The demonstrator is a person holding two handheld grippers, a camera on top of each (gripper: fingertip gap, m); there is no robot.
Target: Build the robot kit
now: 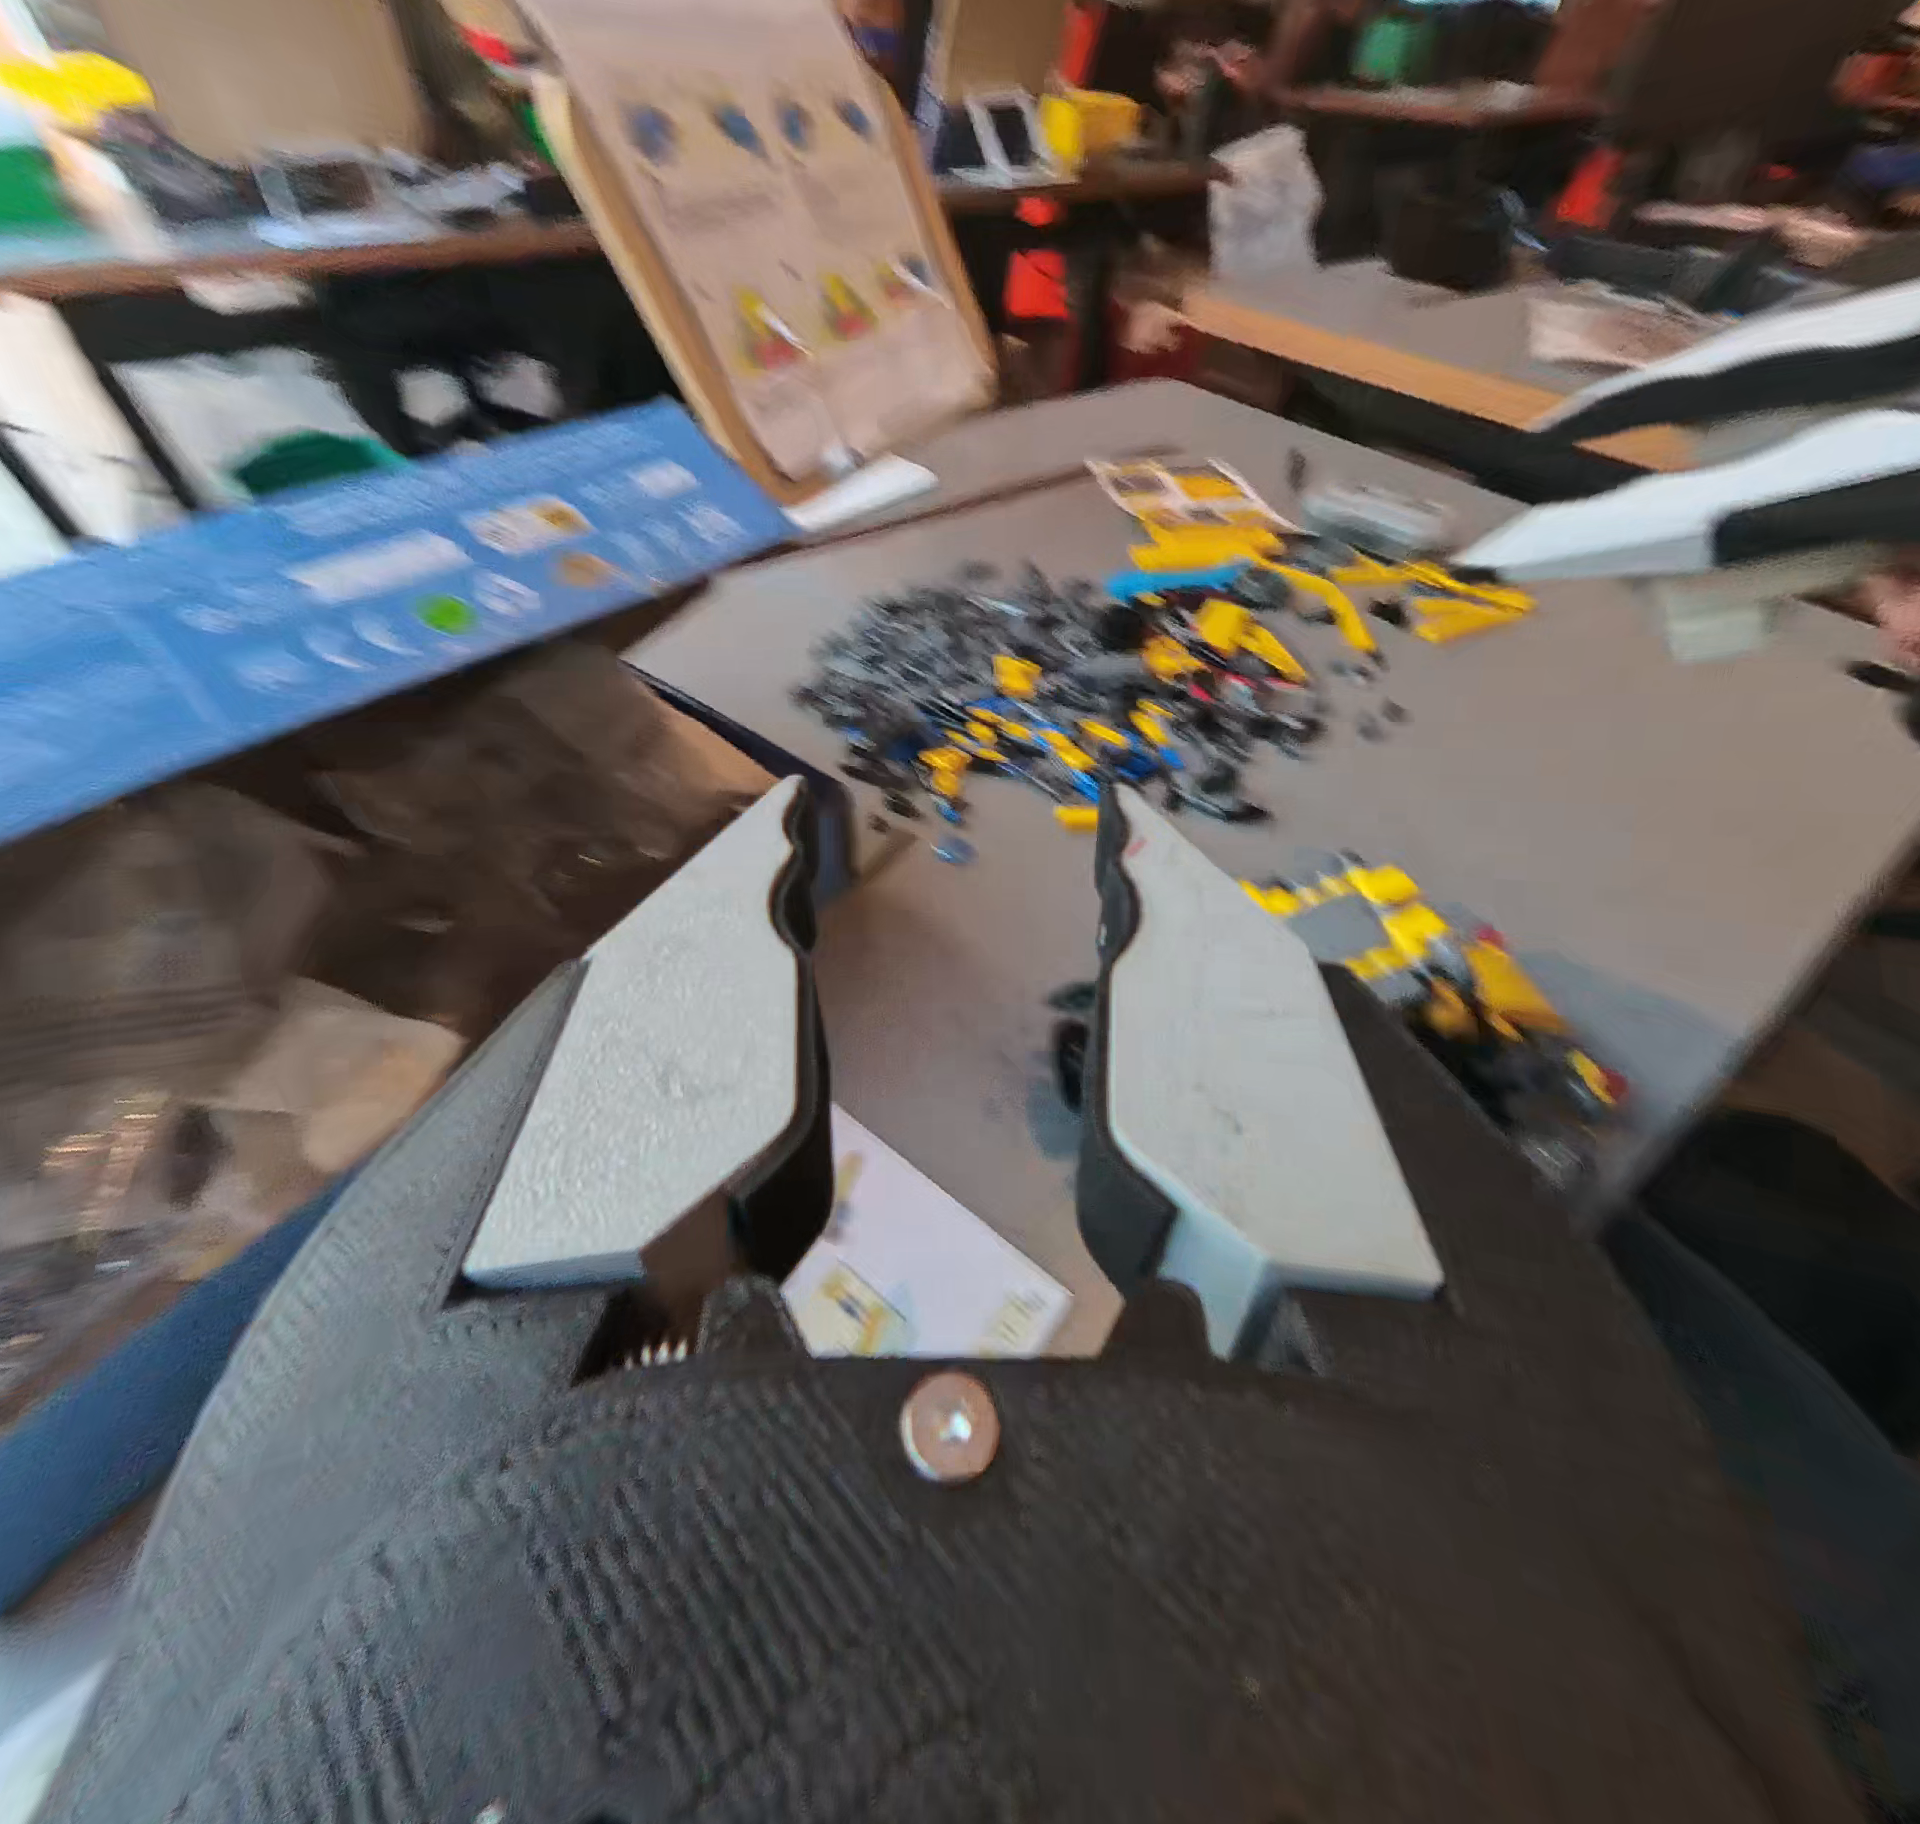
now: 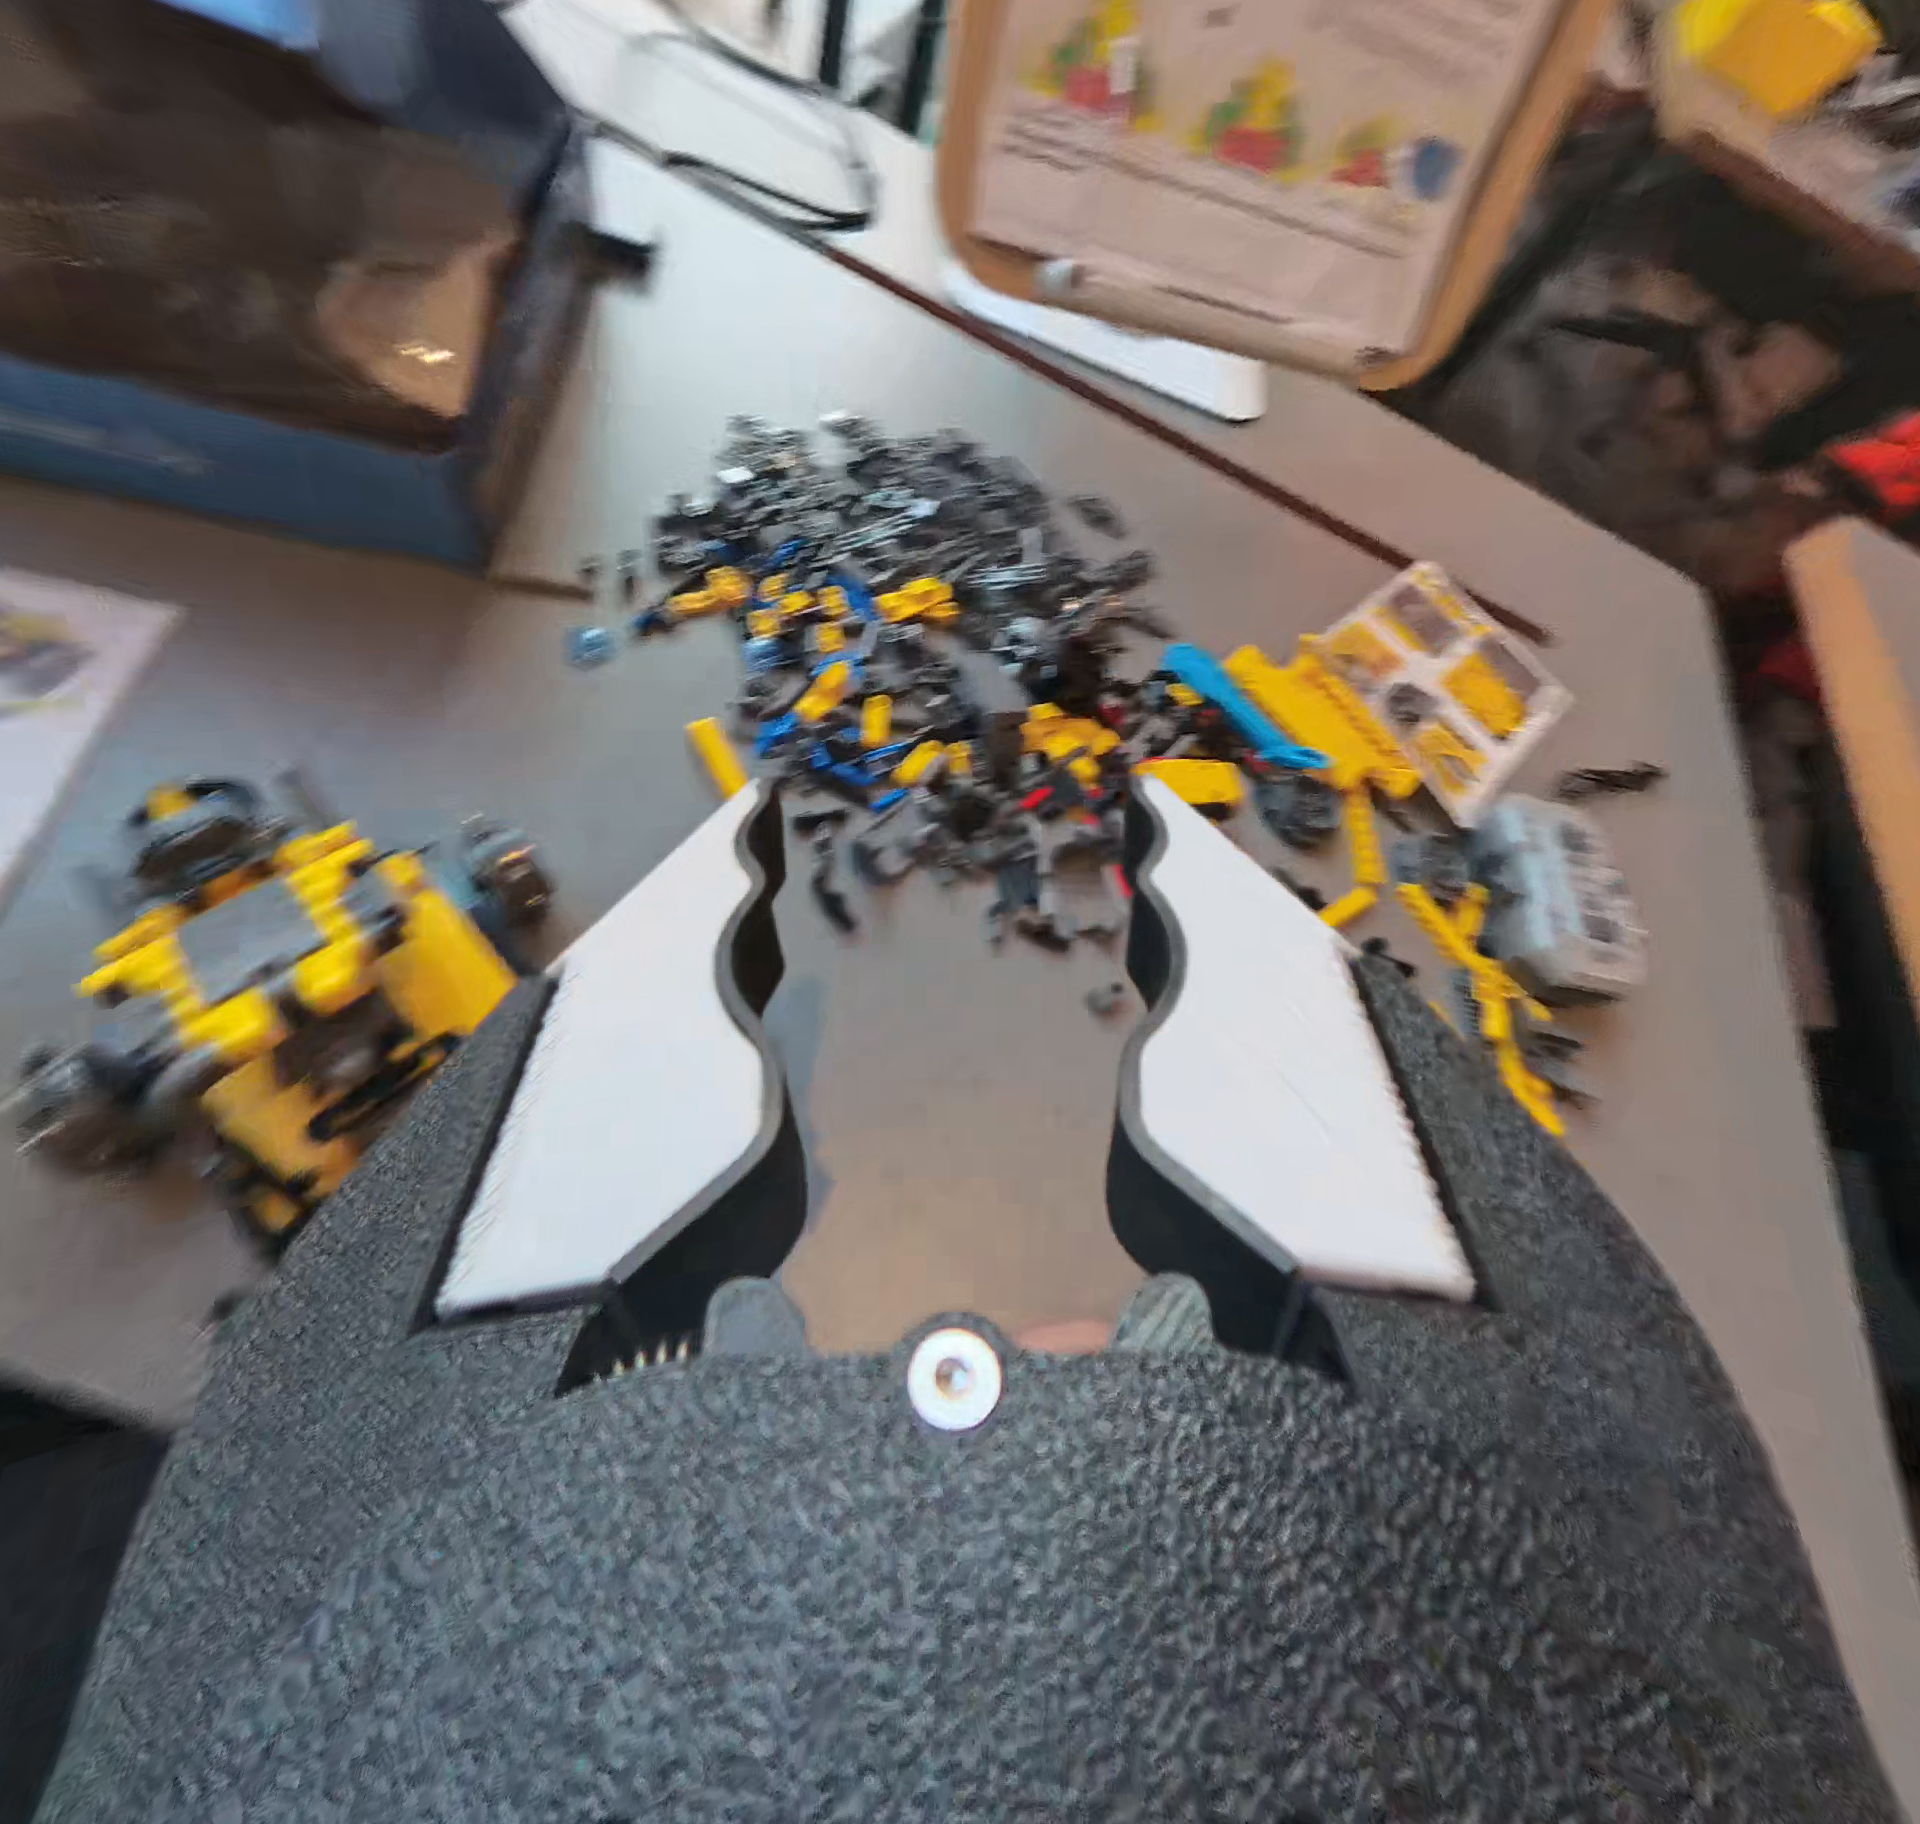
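A heap of small black, yellow and blue building pieces (image 1: 1060, 694) lies on the grey table (image 1: 1558, 839); it also shows in the right wrist view (image 2: 935, 652). A part-built yellow and grey vehicle model (image 1: 1455, 985) stands near the table's edge; it also shows in the right wrist view (image 2: 281, 985). My left gripper (image 1: 951, 818) is open and empty above the table, short of the heap. My right gripper (image 2: 951, 808) is open and empty, its tips over the heap's near edge. The right gripper also shows far right in the left wrist view (image 1: 1704, 486).
An open blue cardboard box (image 1: 343, 590) stands left of the heap; it also shows in the right wrist view (image 2: 260, 247). A brown board with printed pictures (image 2: 1268, 91) leans behind the table. A booklet (image 1: 914, 1265) lies under my left gripper. A sticker sheet (image 2: 1444, 683) and a grey block (image 2: 1558, 891) lie at right.
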